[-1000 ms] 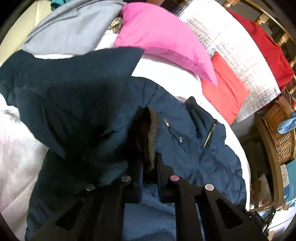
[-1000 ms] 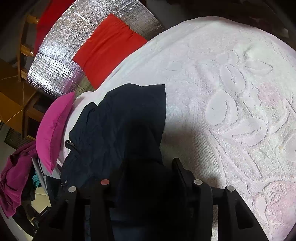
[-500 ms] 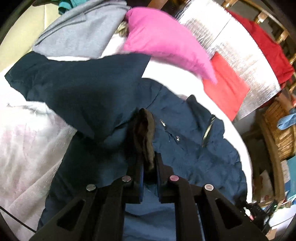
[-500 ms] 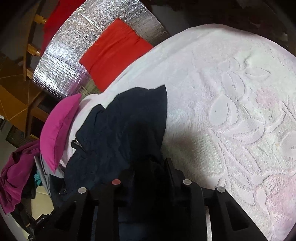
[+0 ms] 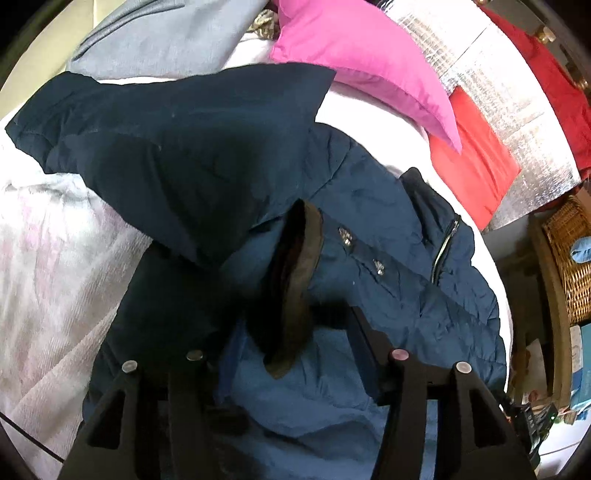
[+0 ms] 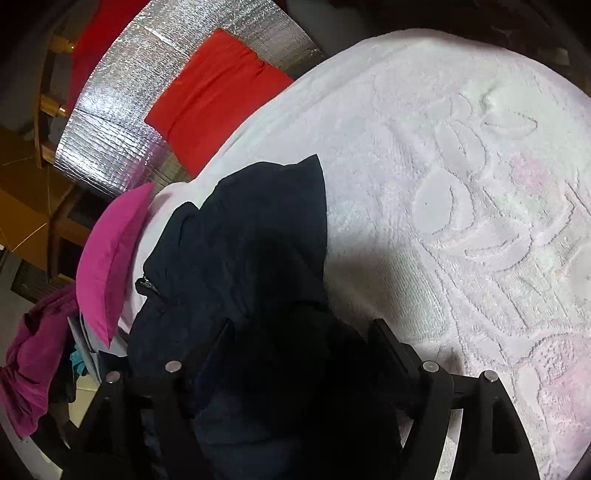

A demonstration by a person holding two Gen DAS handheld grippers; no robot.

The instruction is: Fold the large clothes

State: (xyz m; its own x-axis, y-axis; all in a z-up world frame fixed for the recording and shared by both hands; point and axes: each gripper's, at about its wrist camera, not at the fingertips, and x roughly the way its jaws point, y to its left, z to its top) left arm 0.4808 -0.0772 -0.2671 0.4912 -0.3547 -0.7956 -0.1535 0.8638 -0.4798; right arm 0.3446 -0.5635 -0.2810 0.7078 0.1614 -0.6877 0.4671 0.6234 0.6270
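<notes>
A large navy padded jacket [image 5: 388,266] lies on a white and pink patterned bedspread [image 5: 48,258]. Its sleeve [image 5: 177,140] is folded across the body, and a dark cuff with a brown trim [image 5: 295,280] lies between my left fingers. My left gripper [image 5: 291,325] is open over that cuff, jaws wide apart. In the right wrist view the jacket [image 6: 243,258] fills the left, on the bedspread [image 6: 461,184]. My right gripper [image 6: 303,332] is open, with dark jacket cloth lying loose between its jaws.
A pink pillow [image 5: 369,62], a grey garment [image 5: 159,33], a red folded cloth [image 5: 476,155] on silver foil padding [image 5: 491,70] and a wicker basket [image 5: 572,258] lie beyond the jacket. In the right wrist view a magenta garment [image 6: 26,369] hangs at the left.
Both grippers have opened: the left let go of the brown-trimmed cuff, the right let go of the jacket cloth. The sleeve now lies across the jacket body.
</notes>
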